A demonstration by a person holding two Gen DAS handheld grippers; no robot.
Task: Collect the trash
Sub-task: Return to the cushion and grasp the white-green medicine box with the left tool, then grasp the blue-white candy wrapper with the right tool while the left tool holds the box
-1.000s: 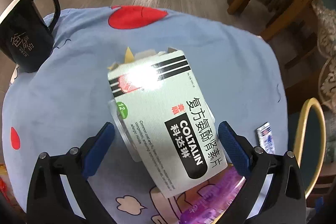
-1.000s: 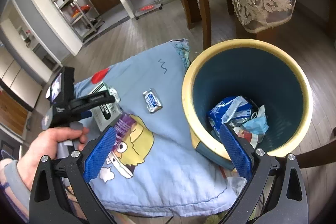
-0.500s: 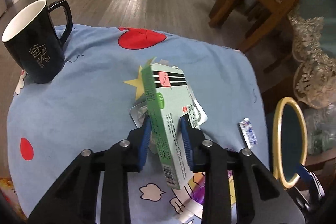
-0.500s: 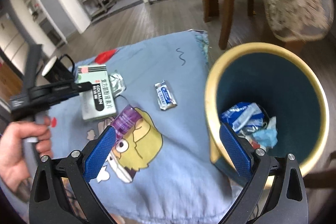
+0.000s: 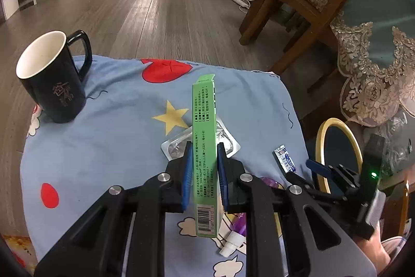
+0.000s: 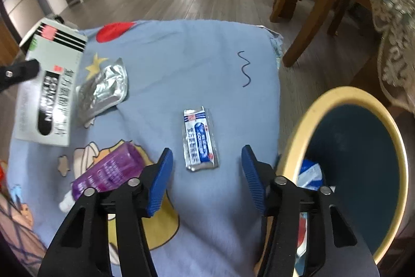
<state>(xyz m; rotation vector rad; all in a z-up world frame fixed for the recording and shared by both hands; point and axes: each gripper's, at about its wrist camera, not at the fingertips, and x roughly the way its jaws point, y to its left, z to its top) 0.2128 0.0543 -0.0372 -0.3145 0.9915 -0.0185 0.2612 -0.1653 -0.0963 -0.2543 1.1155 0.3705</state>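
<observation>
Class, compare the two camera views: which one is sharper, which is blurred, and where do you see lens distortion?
Left wrist view: sharp, the print on the green box in the left gripper is crisp; floorboards bow with fisheye curve. Right wrist view: softer, the box lettering smeared, foil pack glaring, the bin rim stretched at the edge; the open right gripper stays clear.

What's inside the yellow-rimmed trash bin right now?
Inside the trash bin, the right wrist view shows a crumpled blue-and-white wrapper low against the near wall. The right gripper covers whatever else lies at the bottom.
</observation>
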